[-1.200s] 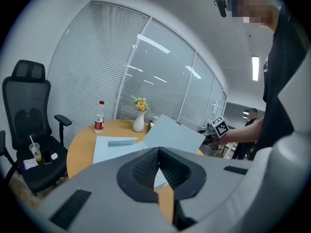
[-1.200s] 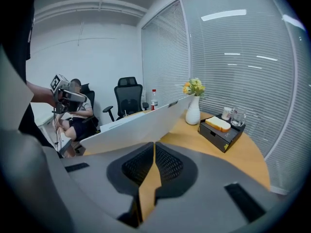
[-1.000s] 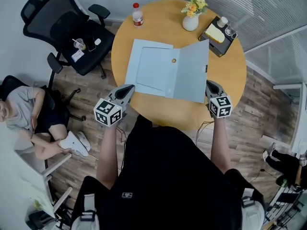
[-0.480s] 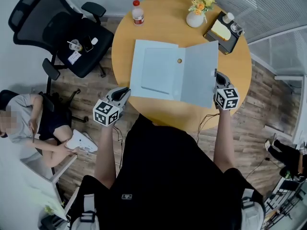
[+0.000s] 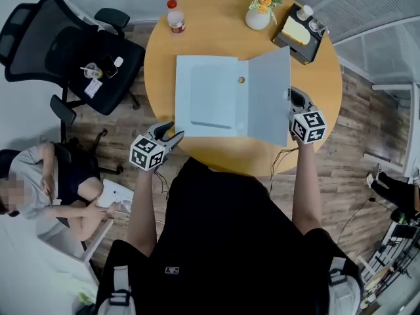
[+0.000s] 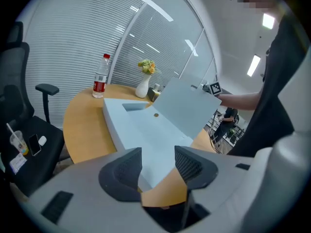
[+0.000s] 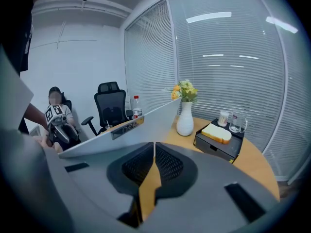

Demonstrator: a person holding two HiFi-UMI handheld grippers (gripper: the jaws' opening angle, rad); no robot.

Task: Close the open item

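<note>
A pale blue folder lies open on the round wooden table [image 5: 315, 84]. Its base [image 5: 210, 97] is flat and its right flap [image 5: 266, 97] stands raised. My right gripper [image 5: 295, 96] is at the flap's right edge with its jaws together. In the right gripper view the flap [image 7: 112, 135] leans against the left side of the gripper [image 7: 154, 154]. My left gripper [image 5: 176, 134] is at the table's near-left rim and its jaws have just been opening. In the left gripper view nothing sits between its pads [image 6: 158, 164]. The base's near corner [image 6: 141, 130] and the flap [image 6: 187, 113] lie just beyond.
At the table's far side stand a water bottle [image 5: 174, 16], a white vase with flowers [image 5: 258, 15] and a black tray with bread and cups [image 5: 298, 33]. A black office chair [image 5: 65, 51] is at the left, and a seated person [image 5: 46, 182] beyond it.
The left gripper has come down toward the table's near rim and its jaws have parted. The right gripper has slid further along the raised flap's right edge.
</note>
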